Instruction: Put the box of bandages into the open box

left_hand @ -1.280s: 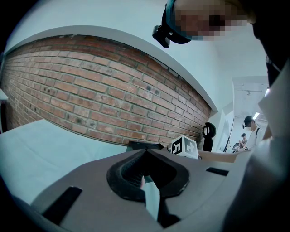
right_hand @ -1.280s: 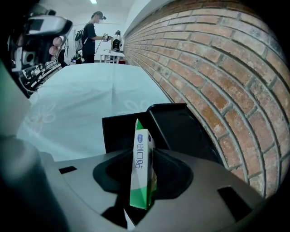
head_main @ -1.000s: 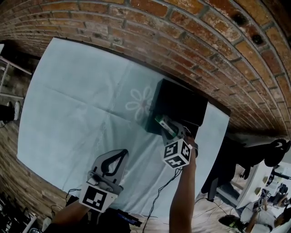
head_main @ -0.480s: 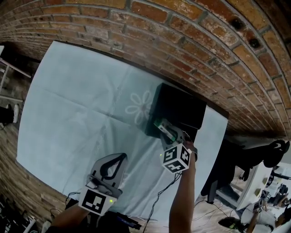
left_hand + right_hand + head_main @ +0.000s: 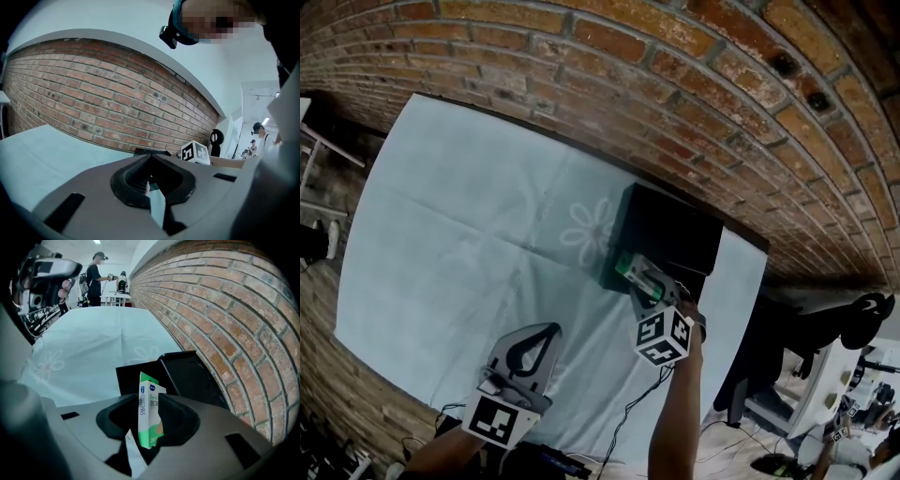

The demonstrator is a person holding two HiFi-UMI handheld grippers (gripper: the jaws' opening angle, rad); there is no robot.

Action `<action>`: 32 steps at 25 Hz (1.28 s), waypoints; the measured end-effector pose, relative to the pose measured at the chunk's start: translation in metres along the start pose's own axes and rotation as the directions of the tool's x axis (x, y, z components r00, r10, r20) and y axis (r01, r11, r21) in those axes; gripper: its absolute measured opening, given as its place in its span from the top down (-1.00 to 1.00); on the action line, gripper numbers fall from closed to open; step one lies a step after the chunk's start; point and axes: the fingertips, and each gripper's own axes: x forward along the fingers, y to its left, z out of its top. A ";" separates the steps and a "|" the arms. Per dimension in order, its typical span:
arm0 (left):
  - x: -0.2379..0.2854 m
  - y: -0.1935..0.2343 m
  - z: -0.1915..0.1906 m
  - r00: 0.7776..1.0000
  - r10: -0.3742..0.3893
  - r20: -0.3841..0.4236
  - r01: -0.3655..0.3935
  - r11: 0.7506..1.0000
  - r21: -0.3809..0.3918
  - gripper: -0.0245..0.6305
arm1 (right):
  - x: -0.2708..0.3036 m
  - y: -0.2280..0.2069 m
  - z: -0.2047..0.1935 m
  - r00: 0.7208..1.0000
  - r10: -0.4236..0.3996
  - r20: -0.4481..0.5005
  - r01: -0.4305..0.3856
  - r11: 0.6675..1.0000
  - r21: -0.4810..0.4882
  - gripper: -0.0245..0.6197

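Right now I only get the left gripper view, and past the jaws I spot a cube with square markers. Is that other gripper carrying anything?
Observer: Yes. The right gripper is shut on a green and white box of bandages, held upright between its jaws.
Operator: Where is it meant to go?
Observer: An open black box sits on the cloth by the brick wall.
Operator: Is it in there yet?
Observer: Not yet. In the head view the bandages hang at the black box's near edge.
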 end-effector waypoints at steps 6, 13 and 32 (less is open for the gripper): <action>-0.003 0.001 0.002 1.000 -0.003 0.004 0.003 1.000 -0.001 0.83 | -0.002 0.002 0.001 1.000 0.007 0.000 -0.007 1.000 0.011 0.49; -0.006 0.002 0.009 1.000 -0.012 0.019 0.011 1.000 0.010 0.83 | -0.009 0.001 0.007 0.999 -0.014 0.040 0.011 0.997 0.080 0.61; -0.053 -0.014 0.049 0.995 -0.065 0.079 0.059 0.995 0.077 0.83 | -0.114 0.028 0.072 0.875 -0.334 0.351 0.033 0.764 0.644 0.83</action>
